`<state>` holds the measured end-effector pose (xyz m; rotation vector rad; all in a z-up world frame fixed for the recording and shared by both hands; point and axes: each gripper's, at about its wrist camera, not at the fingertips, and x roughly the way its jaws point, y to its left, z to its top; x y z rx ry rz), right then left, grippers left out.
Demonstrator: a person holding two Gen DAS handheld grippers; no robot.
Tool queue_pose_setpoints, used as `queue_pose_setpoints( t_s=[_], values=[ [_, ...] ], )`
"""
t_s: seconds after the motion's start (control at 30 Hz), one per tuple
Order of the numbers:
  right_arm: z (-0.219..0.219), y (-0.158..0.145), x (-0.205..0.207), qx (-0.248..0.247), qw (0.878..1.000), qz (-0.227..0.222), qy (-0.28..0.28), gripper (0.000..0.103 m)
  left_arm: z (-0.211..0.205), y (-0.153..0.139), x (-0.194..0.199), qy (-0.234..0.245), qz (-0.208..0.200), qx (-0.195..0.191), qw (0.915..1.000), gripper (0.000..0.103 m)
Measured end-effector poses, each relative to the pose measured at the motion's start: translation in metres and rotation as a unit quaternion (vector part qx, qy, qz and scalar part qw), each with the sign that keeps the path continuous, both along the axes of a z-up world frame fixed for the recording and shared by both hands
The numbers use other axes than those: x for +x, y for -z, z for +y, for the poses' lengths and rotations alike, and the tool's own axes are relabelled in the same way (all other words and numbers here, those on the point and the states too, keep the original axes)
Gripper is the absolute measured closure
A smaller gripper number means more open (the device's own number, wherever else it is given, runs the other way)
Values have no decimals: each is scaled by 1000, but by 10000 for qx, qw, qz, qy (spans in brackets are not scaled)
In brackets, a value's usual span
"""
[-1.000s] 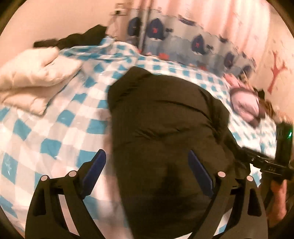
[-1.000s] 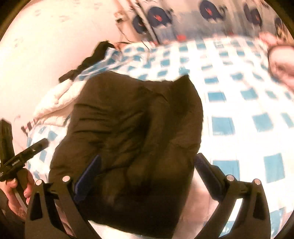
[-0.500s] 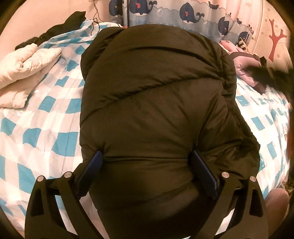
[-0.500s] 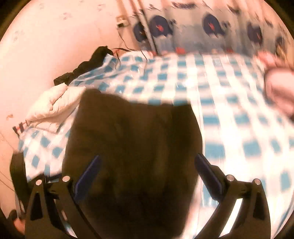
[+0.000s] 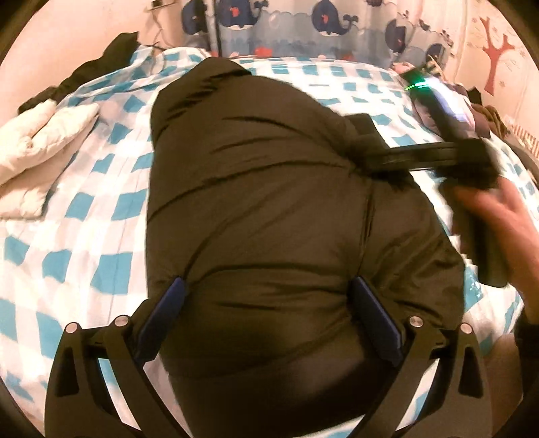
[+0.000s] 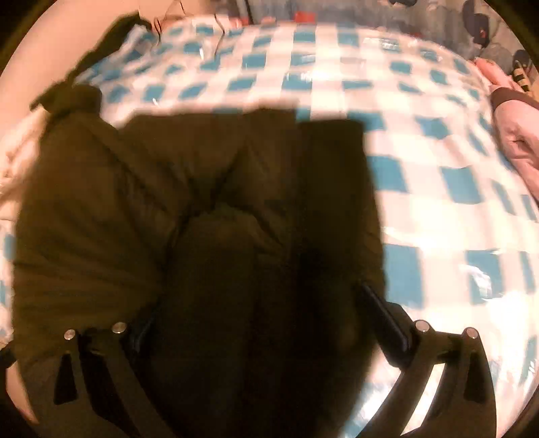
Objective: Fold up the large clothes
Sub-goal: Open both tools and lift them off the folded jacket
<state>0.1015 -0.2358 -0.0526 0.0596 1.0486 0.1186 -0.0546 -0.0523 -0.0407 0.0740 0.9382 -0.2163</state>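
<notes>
White quilt [image 5: 37, 134] lies bunched at the bed's [image 5: 111, 188] left edge, well apart from the jacket. Dark clothes [image 5: 101, 64] sit heaped beyond it, at the far left corner against the wall.

Jacket [image 5: 269, 188]: dark, puffy, folded into a thick bundle, lies on the bed's blue-and-white check cover, roughly mid-bed and reaching to the near edge. Quilted seams run across its top.

Left gripper [image 5: 266, 313] hangs over the jacket's near end, pointing steeply down. Jaws spread wide, one blue pad [image 5: 168, 303] at the jacket's left edge and the other over its right part; pads not pressing, nothing pinched.

Right gripper [image 5: 374, 138], blurred, reaches over the jacket's right side from the right, held by a hand [image 5: 498, 219]; a green light glows on its body. In its own view the right gripper [image 6: 256, 303] stands wide over the jacket [image 6: 168, 202], the left finger lost in dark fabric, the right finger [image 6: 384, 310] at the jacket's right edge. No grip visible.

Whale-print curtain [image 5: 320, 23] hangs beyond the bed's far side. Pink garment [image 6: 515, 141] lies at the bed's right edge, well apart from the jacket.
</notes>
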Motion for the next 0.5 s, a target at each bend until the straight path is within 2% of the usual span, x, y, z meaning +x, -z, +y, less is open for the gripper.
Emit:
queue_pose_setpoints(
  t_s=[0.1, 0.17, 0.37, 0.5],
  values=[
    [-1, -35, -53, 183, 9990, -395, -129, 6, 8, -9, -15, -233, -4, -61, 9997, 9],
    [2, -48, -90, 391, 9982, -407, -225, 6, 11, -16, -26, -332, -58, -72, 9994, 9],
    [27, -46, -169, 619, 9972, -119, -402, 6, 17, -43, -67, -547, -300, -100, 9980, 9],
    [50, -56, -190, 609, 9975, -34, -363, 6, 25, -58, -90, -704, -432, -176, 9964, 8]
  ],
)
